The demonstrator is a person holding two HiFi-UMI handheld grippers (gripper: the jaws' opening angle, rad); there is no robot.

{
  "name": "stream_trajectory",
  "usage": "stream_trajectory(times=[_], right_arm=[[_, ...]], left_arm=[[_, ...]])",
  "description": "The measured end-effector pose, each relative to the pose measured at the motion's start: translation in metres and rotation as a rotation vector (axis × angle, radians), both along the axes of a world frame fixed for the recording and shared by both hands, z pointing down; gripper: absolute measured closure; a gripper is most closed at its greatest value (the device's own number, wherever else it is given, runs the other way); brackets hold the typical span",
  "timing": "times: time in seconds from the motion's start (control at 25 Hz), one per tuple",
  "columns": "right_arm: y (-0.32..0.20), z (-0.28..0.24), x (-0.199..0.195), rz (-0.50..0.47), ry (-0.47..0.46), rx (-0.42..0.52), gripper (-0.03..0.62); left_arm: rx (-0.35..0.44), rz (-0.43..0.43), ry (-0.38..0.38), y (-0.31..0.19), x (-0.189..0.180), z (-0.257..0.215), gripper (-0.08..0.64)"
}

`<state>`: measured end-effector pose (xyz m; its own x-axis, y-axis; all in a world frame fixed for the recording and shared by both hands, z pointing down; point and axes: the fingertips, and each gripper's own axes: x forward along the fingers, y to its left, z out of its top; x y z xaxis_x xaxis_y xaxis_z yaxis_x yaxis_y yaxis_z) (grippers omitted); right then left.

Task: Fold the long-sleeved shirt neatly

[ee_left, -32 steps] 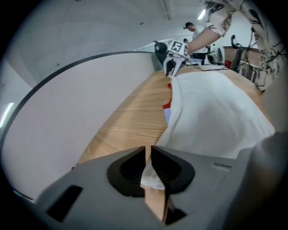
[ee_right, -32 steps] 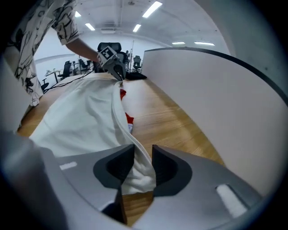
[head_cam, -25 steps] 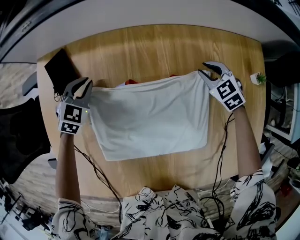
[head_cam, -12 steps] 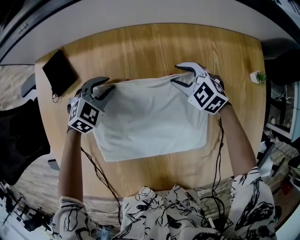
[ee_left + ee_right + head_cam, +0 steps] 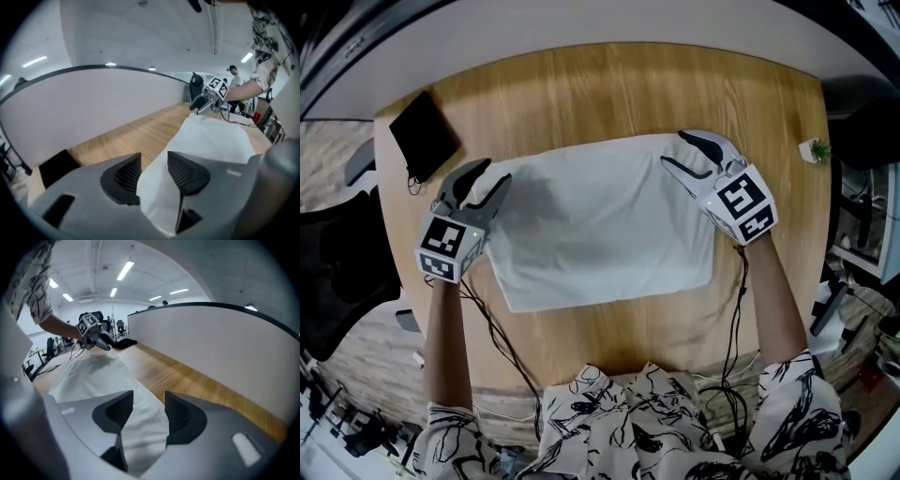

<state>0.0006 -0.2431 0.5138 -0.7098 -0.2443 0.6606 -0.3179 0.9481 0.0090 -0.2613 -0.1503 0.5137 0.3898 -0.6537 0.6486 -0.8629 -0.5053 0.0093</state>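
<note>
folded shirt flat, long axis left-right, its ends between just-opened, non-gripping jaws of left gripper and right gripper

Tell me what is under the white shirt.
The shirt lies flat on the wooden table, whose bare wood shows round it. Anything beneath the cloth or folded inside is covered and cannot be seen.

The wooden surface before me has a flat black pad lying near its far left corner. At its right edge sits a small green plant. A white partition runs along the far side, and a black chair stands at my left.
</note>
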Motion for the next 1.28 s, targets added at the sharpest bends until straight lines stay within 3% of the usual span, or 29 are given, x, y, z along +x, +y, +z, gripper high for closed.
stream_trajectory(times=[0.24,0.6,0.8,1.16,1.2,1.28], right_arm=[[0.056,-0.035,0.054,0.217,-0.115,-0.029,0.364],[0.159,-0.016,0.142,0.400,-0.040,-0.123,0.352],[0.214,0.019,0.174,0.440,0.014,-0.230,0.350],[0.256,0.053,0.169,0.468,0.000,-0.334,0.351],[0.256,0.053,0.170,0.474,0.003,-0.327,0.367],[0.253,0.052,0.174,0.503,0.004,-0.313,0.450]], left_arm=[[0.044,-0.172,0.011,0.087,-0.020,-0.031,0.364],[-0.092,-0.338,0.110,0.221,0.007,-0.013,0.364],[-0.149,-0.372,0.160,0.262,0.029,0.005,0.367],[-0.213,-0.379,0.210,0.291,0.051,0.036,0.370],[-0.215,-0.378,0.201,0.291,0.053,0.038,0.377],[-0.214,-0.386,0.196,0.291,0.054,0.039,0.478]])
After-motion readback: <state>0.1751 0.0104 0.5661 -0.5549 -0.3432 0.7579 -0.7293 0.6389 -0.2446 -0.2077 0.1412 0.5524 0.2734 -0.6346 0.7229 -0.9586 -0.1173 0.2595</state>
